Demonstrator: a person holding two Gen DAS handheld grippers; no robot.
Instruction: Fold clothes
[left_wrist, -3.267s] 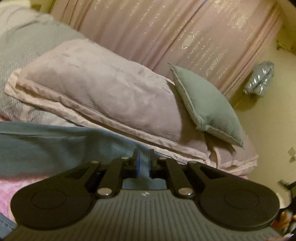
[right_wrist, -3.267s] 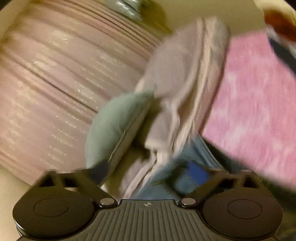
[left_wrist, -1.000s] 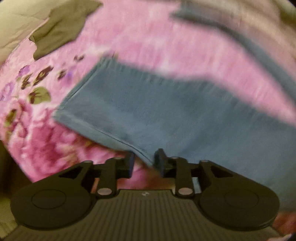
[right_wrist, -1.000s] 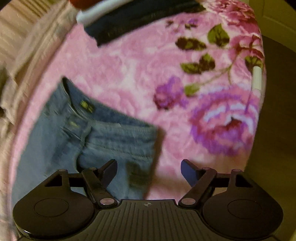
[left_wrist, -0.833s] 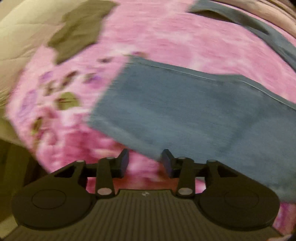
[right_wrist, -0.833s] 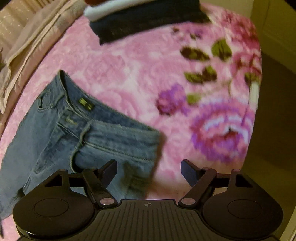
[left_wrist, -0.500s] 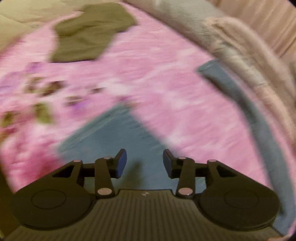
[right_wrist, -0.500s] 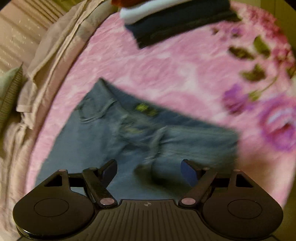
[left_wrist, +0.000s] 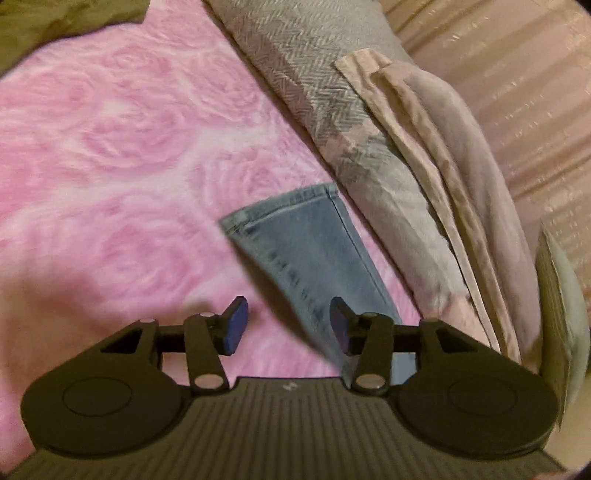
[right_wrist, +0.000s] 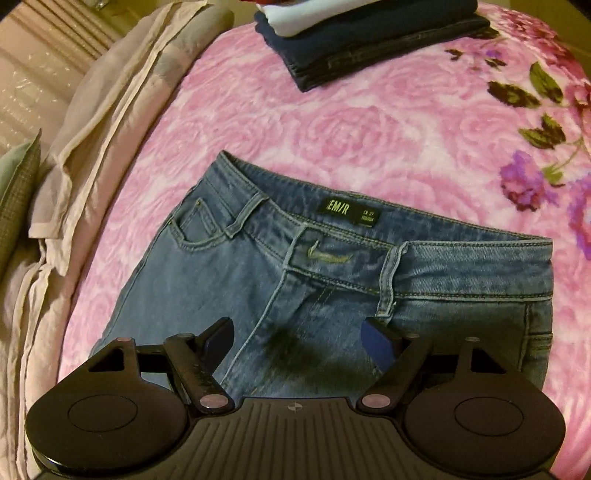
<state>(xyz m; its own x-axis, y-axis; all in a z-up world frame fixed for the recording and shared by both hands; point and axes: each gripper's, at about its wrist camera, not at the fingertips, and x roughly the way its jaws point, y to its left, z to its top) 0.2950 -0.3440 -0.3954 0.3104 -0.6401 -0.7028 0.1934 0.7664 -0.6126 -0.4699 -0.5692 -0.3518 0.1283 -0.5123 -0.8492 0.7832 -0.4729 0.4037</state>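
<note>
Both the left gripper (left_wrist: 284, 325) and right gripper (right_wrist: 299, 341) hang spread apart over one pair of jeans (right_wrist: 295, 266).

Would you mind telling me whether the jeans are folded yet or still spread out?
Spread out: the jeans lie flat on the pink blanket, waistband open, and a leg reaches out to its hem.

Warm, dim indoor light tints both views yellowish. The left wrist view is soft with motion blur, worst along the edge of the jeans leg (left_wrist: 310, 254) near frame centre. The right wrist view is sharper: the jeans' (right_wrist: 332, 266) waistband label reads clearly, with a dark shadow at lower centre. Fisheye distortion bends the bed (right_wrist: 332, 110) toward vignetted corners.
</note>
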